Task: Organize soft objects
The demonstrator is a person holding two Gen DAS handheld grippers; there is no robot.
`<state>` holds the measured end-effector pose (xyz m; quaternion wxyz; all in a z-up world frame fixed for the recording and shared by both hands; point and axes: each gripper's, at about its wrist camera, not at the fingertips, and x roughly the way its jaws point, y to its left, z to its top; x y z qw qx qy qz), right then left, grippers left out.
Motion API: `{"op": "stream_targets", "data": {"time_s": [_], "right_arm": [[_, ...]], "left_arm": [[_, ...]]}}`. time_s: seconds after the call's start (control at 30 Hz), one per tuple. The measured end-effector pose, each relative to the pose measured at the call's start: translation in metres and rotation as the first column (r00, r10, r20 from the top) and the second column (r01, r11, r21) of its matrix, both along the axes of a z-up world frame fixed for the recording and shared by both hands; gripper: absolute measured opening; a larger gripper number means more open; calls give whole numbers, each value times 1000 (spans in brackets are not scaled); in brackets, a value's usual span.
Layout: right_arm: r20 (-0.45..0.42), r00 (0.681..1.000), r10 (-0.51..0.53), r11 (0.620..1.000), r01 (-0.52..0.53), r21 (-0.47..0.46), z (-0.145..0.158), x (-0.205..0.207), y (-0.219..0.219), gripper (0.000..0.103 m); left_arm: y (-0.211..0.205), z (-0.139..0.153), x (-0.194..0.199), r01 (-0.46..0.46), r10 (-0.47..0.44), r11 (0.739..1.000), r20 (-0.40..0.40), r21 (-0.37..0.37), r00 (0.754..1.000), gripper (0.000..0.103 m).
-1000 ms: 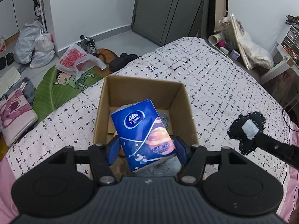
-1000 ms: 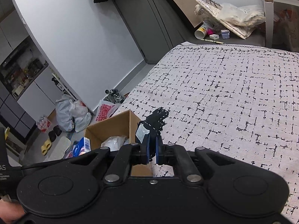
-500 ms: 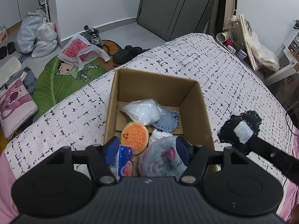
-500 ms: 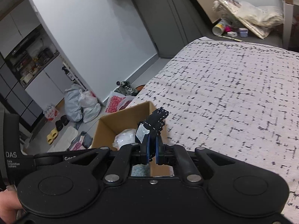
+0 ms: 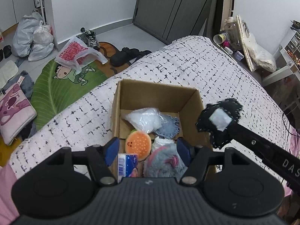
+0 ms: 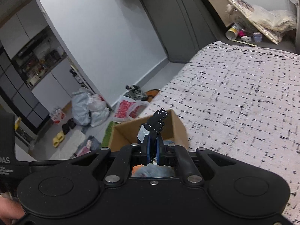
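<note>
Black cloth patch [image 5: 219, 120] with white stitching and a blank white label sits at right of the left-wrist frame, beside the cardboard box [image 5: 159, 95] rim, pinched between the pressed-together jaws of the right gripper [image 6: 153, 148], whose arm reads "DAS". Left gripper [image 5: 148, 150] hangs spread over the box, jaws just been opening, gripping nothing. Lower centre, the blue tissue pack [image 5: 127, 166] lies in the box beside the burger plush [image 5: 138, 146] and grey plush [image 5: 163, 163]; its print is unreadable.

Green leaf rug [image 5: 56, 86]; grey wardrobe [image 5: 174, 9]
</note>
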<state>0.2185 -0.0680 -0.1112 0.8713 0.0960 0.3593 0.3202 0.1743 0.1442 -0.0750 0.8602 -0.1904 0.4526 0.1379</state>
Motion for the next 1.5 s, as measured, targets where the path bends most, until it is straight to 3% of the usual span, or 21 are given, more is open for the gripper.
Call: {"op": "stream_targets", "data": {"time_s": [0.1, 0.17, 0.3, 0.57, 0.97, 1.13, 1.5], "right_arm": [[13, 1000, 25, 999, -25, 20, 2, -2, 3, 16], [0, 1000, 12, 1000, -12, 20, 2, -2, 2, 41], [7, 1000, 2, 1000, -3, 15, 6, -9, -6, 45], [37, 998, -44, 999, 44, 0, 20, -34, -33, 72], [45, 987, -152, 988, 152, -8, 34, -64, -100, 83], [78, 978, -195, 981, 195, 5, 42, -79, -125, 93], [114, 960, -255, 967, 254, 25, 48, -114, -167, 103]], "left_arm": [[0, 7, 1, 14, -15, 1000, -4, -8, 1000, 75], [-3, 11, 1, 31, -31, 1000, -6, -1, 999, 76], [-9, 19, -7, 35, -35, 999, 10, 19, 999, 83], [-27, 31, -23, 50, -50, 998, 17, 33, 999, 91], [-72, 54, -47, 121, -123, 992, 68, 37, 990, 100], [-87, 61, -60, 142, -146, 989, 92, 48, 985, 101], [-109, 69, -90, 197, -203, 979, 126, 60, 971, 101]]}}
